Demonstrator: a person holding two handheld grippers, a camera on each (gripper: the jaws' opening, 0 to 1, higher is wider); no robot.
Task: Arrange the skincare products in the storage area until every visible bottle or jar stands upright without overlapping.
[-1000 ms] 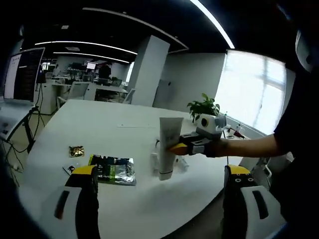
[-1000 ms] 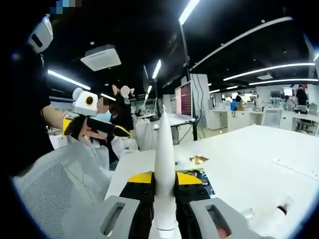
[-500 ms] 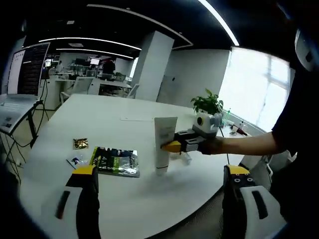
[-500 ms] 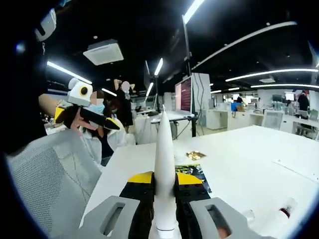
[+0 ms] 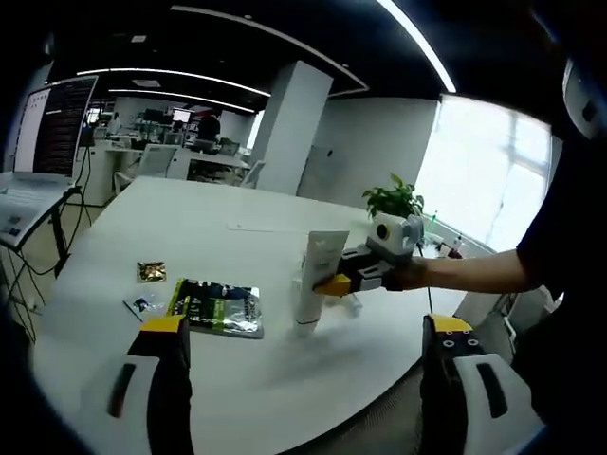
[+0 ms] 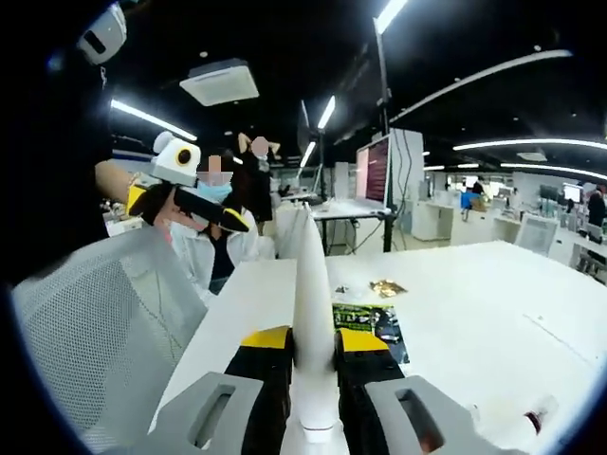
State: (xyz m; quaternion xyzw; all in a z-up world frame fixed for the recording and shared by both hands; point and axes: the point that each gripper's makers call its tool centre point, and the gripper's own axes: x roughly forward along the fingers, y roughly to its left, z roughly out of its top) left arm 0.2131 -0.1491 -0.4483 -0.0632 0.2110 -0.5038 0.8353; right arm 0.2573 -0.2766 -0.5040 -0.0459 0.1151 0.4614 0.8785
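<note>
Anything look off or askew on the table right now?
The white tube, clamped by the right gripper, leans off vertical with its cap end at the white table. A small clear bottle lies on its side nearby. The dark foil packet and the gold wrapper lie flat, unspilled.

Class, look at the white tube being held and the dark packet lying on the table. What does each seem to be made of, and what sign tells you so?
The white tube, clamped in the right hand-held gripper, looks like soft matte plastic: its flat crimped end and smooth, dull surface suggest this. The dark packet looks like glossy foil or plastic film: it lies flat and shows bright reflections. The table seems a smooth white laminate, though that is uncertain.
</note>
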